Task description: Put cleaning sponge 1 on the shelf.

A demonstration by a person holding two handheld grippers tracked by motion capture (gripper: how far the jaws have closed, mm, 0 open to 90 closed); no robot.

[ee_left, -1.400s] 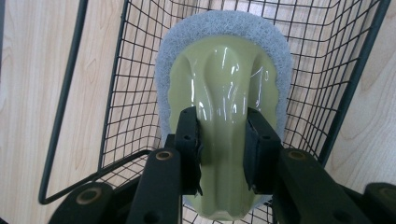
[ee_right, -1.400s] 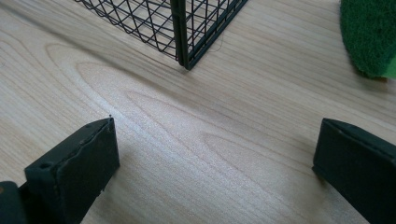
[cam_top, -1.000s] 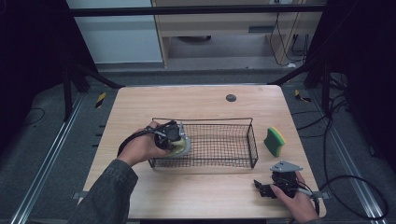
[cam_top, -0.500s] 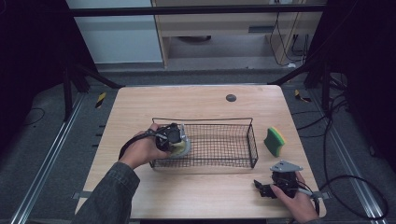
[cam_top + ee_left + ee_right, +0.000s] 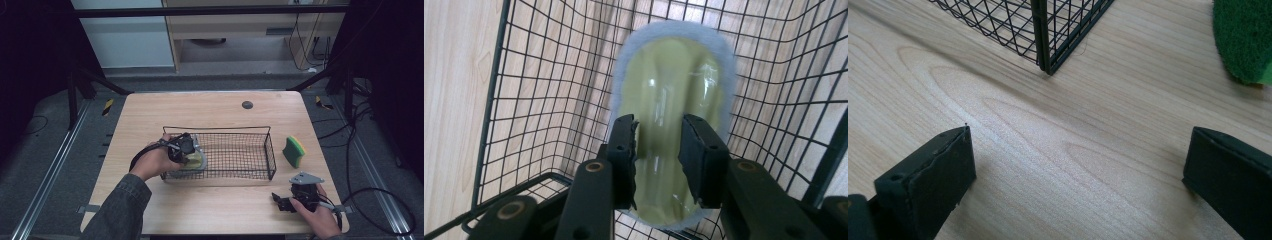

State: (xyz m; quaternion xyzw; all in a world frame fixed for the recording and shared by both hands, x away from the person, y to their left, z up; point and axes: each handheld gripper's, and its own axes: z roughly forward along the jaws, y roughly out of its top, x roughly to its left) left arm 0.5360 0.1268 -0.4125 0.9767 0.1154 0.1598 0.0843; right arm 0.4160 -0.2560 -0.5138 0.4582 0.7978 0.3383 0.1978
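Dim surroundings frame a pale wood worktop (image 5: 210,107), with dark floor, metal rails and loose cables around it and cabinets at the back. On the worktop I have a black wire basket (image 5: 235,129), a small dark disc (image 5: 247,104) near the far edge, and a green-and-yellow sponge (image 5: 294,151) standing just beside the basket's right end. My left gripper (image 5: 659,150) is inside the basket's left end, and its fingers (image 5: 624,150) are closed on the raised yellow-green grip of a scrubber (image 5: 674,75) with a pale blue-grey fringe around it. I judge the scrubber light, with a glossy grip that looks like smooth plastic and could slip, while the fringed pad is probably soft and yielding, so the narrow waist of the grip, where I already have it, seems the right place to hold. It appears to be low in the basket, though I cannot tell whether it touches the wire floor. The wire walls stand close on two sides, so I would watch for the fringe or my fingers catching the mesh. My right gripper (image 5: 292,200) rests low over the near right corner of the worktop, its fingers (image 5: 928,175) spread wide with nothing between them, the basket's corner and the sponge ahead of it.
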